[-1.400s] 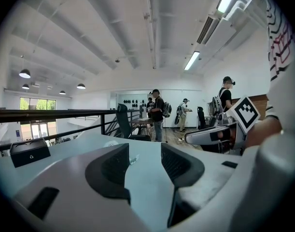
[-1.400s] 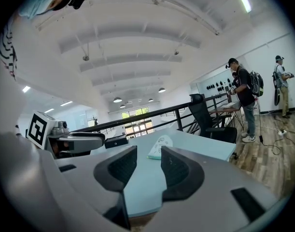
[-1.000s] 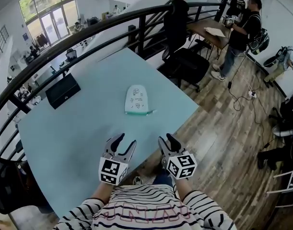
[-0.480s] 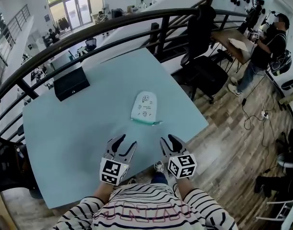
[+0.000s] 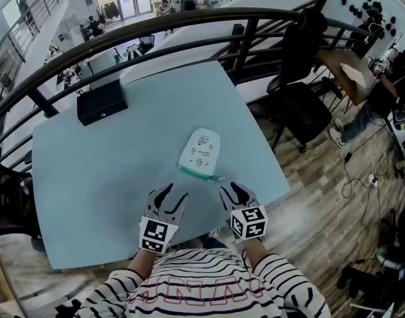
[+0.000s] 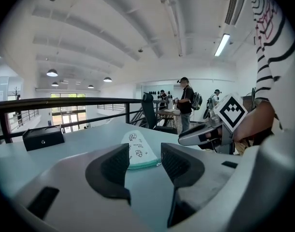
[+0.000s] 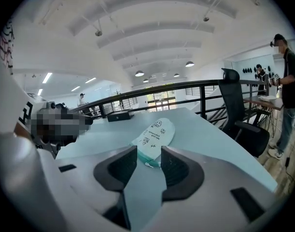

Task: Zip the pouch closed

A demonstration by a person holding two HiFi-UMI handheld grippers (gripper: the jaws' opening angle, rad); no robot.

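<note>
The table has a pale blue-green top. A white pouch lies flat on it toward the near edge. A black box sits well apart, at the far left corner.

Pouch on the table, box at the far left corner.
The pouch lies toward the table's right edge, well apart from the box. The left gripper and right gripper hover side by side over the near edge, with the pouch just beyond and between them. A railing runs behind the table.
</note>
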